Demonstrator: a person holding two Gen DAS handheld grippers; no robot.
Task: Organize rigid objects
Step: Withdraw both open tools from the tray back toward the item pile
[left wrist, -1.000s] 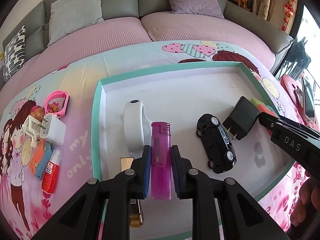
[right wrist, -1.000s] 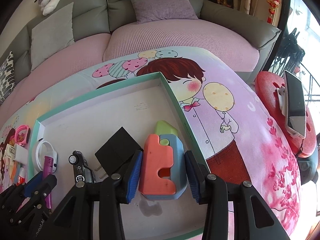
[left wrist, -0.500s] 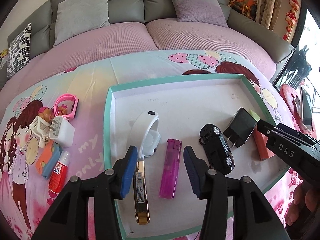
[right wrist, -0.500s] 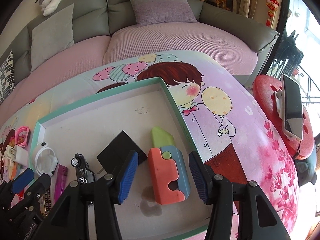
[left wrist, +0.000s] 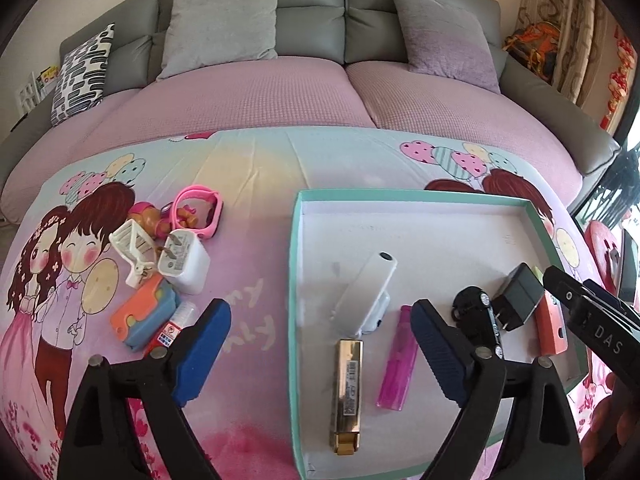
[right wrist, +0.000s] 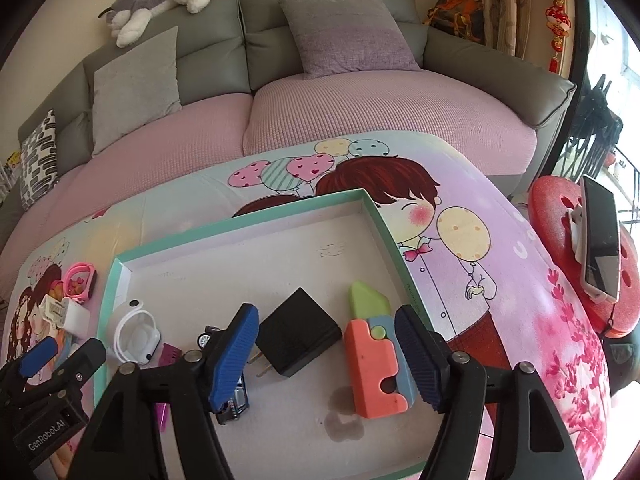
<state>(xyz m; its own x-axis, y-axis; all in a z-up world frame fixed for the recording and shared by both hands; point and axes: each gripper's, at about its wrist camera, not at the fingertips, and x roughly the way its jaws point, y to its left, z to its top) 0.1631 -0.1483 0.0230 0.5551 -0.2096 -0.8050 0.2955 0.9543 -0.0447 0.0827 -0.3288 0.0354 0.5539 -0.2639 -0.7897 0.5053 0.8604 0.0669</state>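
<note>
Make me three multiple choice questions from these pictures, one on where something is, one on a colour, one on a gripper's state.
1. Where does the gold lighter lie?
A. In the tray
B. On the sofa
C. On the red stool

2. What colour is the lighter beside it?
A. Green
B. Purple
C. White

3. How does the right gripper stand?
A. Shut on the black charger
B. Shut on the toy car
C. Open, holding nothing

Answers:
1 A, it rests on the tray floor near the left wall.
2 B, its body is translucent purple.
3 C, its jaws have just been opening, and the pads touch nothing.
</note>
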